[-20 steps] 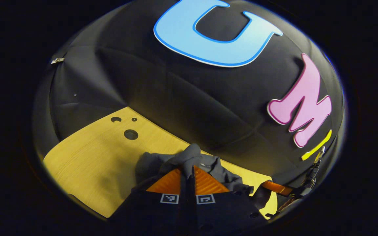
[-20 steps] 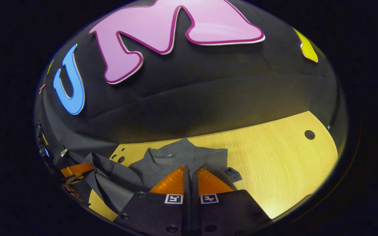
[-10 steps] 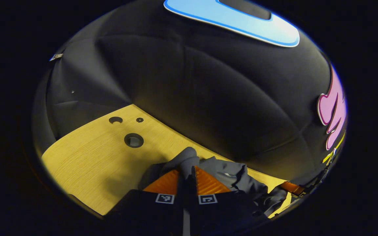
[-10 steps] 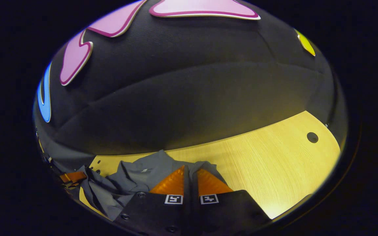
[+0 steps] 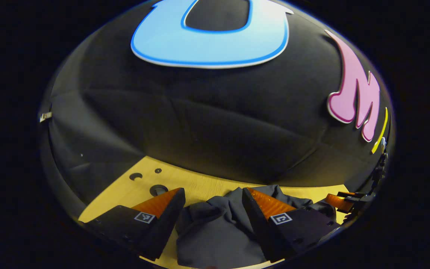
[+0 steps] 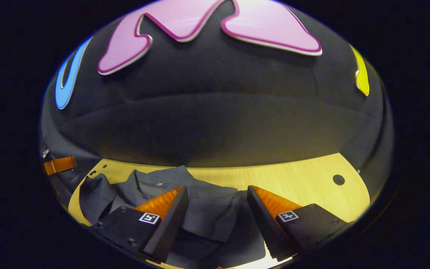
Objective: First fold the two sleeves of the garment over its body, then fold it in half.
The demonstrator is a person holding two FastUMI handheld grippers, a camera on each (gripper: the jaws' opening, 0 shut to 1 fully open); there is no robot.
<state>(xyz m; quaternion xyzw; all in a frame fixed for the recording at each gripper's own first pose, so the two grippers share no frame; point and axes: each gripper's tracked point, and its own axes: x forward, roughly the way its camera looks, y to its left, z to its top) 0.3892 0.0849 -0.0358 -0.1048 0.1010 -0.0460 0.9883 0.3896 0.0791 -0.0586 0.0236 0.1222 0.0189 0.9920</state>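
Both grippers, left (image 5: 212, 196) & right (image 6: 217, 194), are spread wide w/ nothing held; garment (image 6: 200, 209) lies bunched on bench (image 6: 304, 179) (looks folded). Lift straight up, don't snag cloth.

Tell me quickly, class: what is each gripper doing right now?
Left gripper: open, holding nothing, garment lying between its fingers.
Right gripper: open, holding nothing, above the garment.
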